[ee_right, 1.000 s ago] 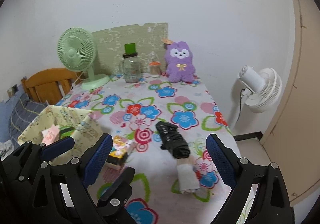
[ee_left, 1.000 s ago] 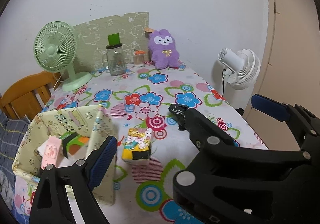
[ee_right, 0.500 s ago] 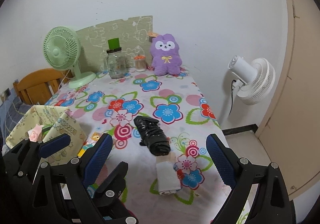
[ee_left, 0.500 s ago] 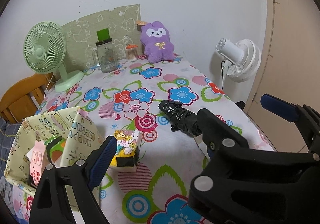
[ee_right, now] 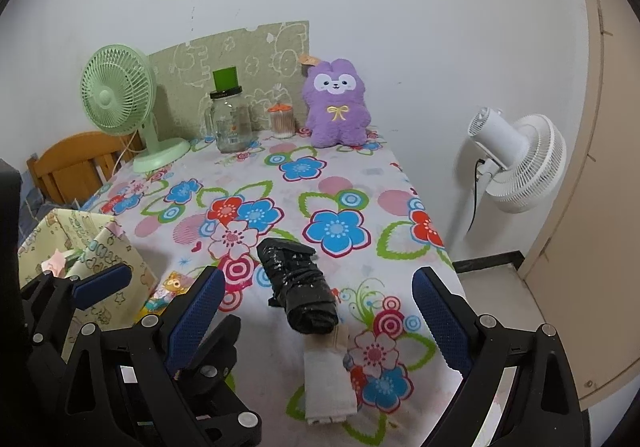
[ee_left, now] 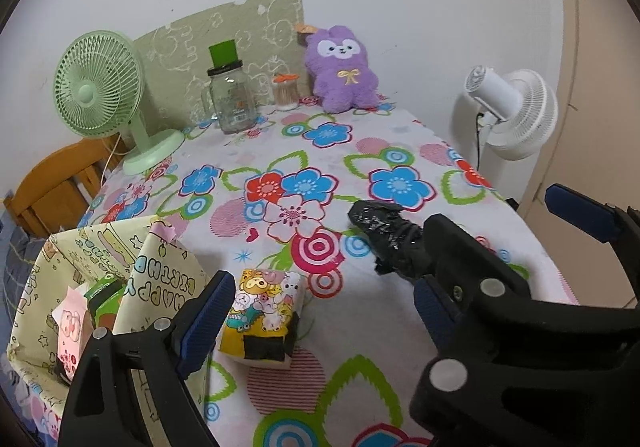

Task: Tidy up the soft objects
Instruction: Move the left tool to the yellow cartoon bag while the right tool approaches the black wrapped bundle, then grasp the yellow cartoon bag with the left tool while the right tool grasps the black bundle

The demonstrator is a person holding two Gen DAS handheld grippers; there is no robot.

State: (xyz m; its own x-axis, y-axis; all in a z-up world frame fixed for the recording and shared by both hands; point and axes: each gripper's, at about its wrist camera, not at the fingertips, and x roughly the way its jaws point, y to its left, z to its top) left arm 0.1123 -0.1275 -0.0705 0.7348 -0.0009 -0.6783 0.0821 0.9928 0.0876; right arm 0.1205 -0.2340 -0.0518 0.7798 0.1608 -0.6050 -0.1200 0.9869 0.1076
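- The boxy paper bag with cartoon prints [ee_left: 160, 275] stands at the left edge of the flowery tabletop [ee_left: 360, 151], with small packs inside.
- The left hand-held gripper [ee_left: 320, 307] is spread wide, holding nothing.
- The squishy square cartoon pack [ee_left: 262, 313] lies between its blue bumpy fingers [ee_left: 204, 319].
- The crinkly black plastic roll [ee_right: 298, 287] touches a folded white cloth [ee_right: 328, 387].
- The right hand-held gripper [ee_right: 316, 311] is spread wide around them, not touching.

cartoon-print soft pack [ee_left: 262, 313] lying beside open bag [ee_left: 160, 279], black bundle [ee_right: 298, 293] mid-table
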